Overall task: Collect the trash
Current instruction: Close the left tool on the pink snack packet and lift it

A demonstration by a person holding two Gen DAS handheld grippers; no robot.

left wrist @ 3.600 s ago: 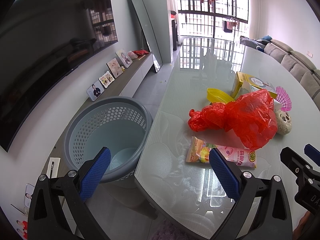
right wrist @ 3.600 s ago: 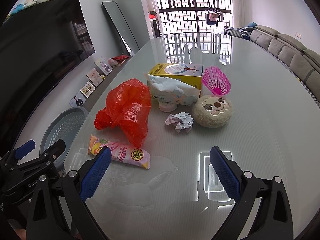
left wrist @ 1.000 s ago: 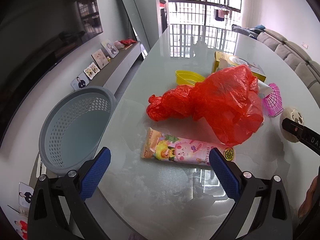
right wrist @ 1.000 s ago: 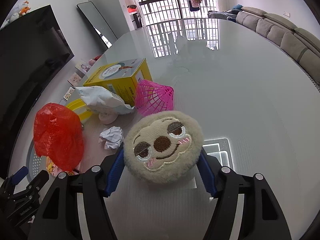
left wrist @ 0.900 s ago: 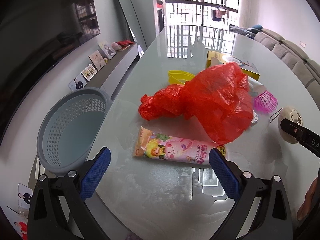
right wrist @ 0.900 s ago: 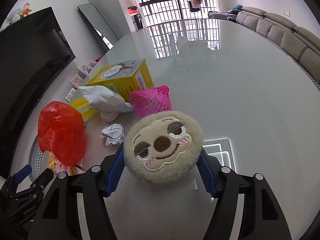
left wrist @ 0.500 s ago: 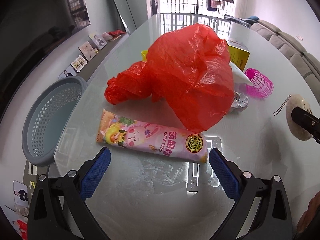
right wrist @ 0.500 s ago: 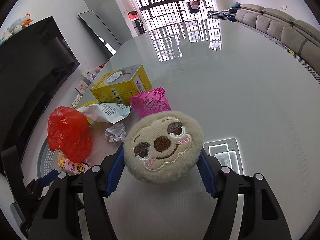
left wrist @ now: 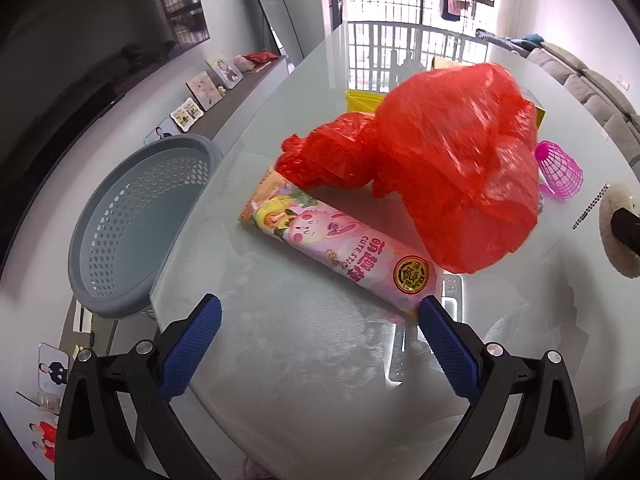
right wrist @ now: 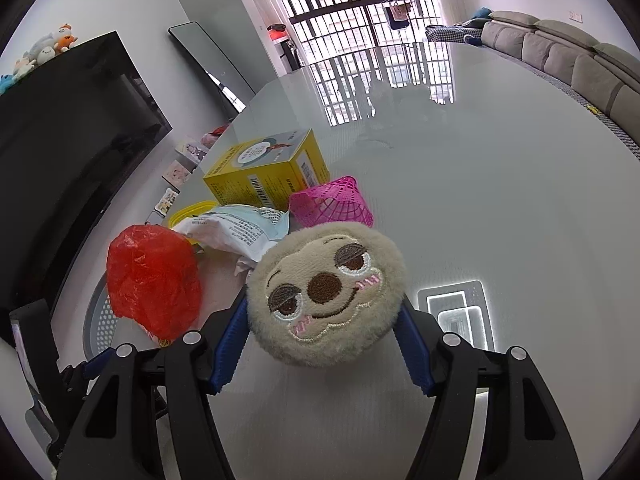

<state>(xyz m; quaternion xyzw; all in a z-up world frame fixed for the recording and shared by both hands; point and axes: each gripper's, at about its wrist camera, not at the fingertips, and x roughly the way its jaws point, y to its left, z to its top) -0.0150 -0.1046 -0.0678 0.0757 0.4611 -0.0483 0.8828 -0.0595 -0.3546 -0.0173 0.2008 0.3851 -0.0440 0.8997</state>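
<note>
Left tool [left wrist: 318, 316] was wide open with nothing between its blue pads, hanging just over the near edge of the glass counter [left wrist: 320, 380]. Right in front of it lay the pink snack wrapper [left wrist: 340, 244], flat on the counter, and that's the piece of trash I'd guess was up next. Its long axis ran diagonally from far-left to near-right, so the near end with the gold seal sat almost touching the tool's right-hand pad [left wrist: 448, 346], while the far end pointed off toward the grey basket [left wrist: 140, 220] standing just off the counter's left edge. So the wrapper wasn't centred in the jaws at all, it sat off to the right and skewed. My read: the tool needed to shift right a bit and roll so the pads would close across the narrow width instead of along the length.

The red plastic bag [left wrist: 432, 176] was slumped right behind the wrapper, overlapping its far long edge, so a sloppy grab could drag it along too.

Right tool [right wrist: 324, 344] was busy, clamped on a round plush face toy [right wrist: 326, 296], held off to the right of the pile. That left the left hand clearly nearer both the wrapper and the basket. A crumpled white packet [right wrist: 236, 232], yellow box [right wrist: 268, 176] and pink mesh basket [right wrist: 332, 206] sat further back.
</note>
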